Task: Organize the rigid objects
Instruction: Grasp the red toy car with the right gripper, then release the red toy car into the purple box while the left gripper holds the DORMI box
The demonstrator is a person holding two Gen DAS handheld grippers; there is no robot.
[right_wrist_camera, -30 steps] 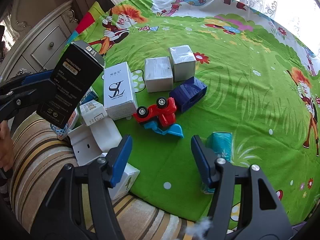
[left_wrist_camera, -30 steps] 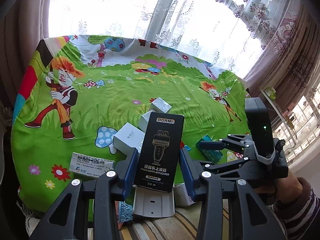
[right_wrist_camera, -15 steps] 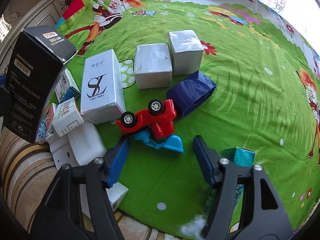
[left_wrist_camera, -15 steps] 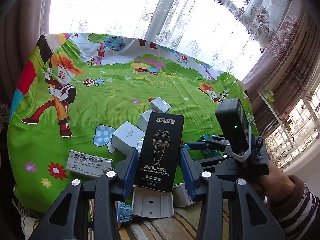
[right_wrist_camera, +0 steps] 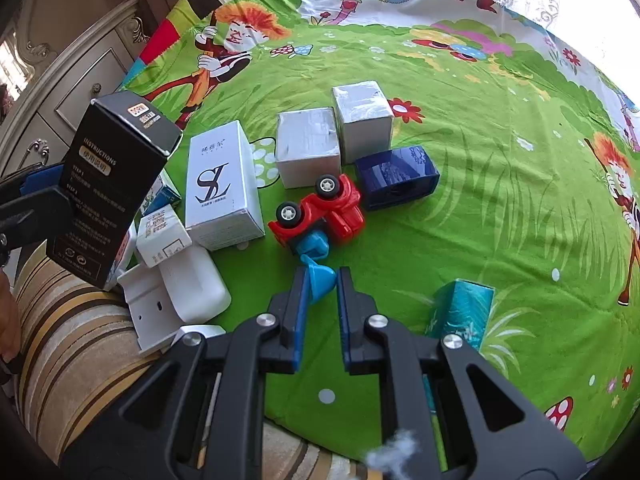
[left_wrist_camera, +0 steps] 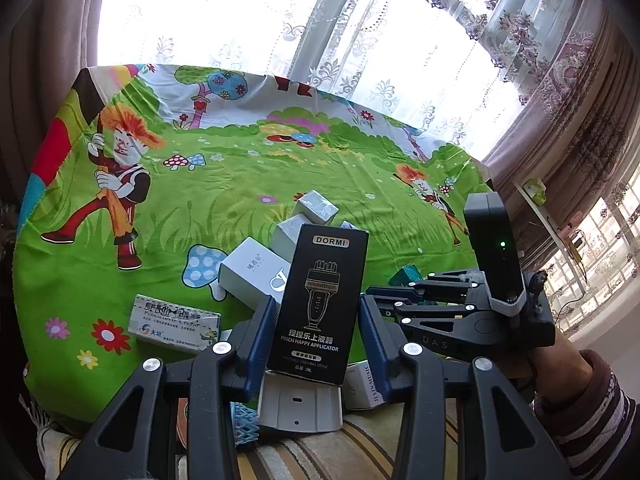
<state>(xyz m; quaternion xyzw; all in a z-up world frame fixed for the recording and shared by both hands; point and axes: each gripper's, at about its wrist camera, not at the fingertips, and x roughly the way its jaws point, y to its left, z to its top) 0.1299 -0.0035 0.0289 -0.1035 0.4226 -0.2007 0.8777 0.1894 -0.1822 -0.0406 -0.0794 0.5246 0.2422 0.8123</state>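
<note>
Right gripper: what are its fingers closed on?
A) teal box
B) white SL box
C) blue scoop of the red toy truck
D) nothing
C. In the right wrist view, the right gripper has its fingers shut on the blue scoop of the overturned red toy truck; the white SL box and teal box lie apart, untouched.

Teal box [right_wrist_camera: 460, 312] partly behind right tool arm, white holder [left_wrist_camera: 300, 404] behind black box [left_wrist_camera: 320, 304]

Both fisheye views look down along their jaws, close over the green cartoon-print cloth [left_wrist_camera: 240, 200]; both share the tall black cardboard box [right_wrist_camera: 108, 188] and white cartons.
</note>
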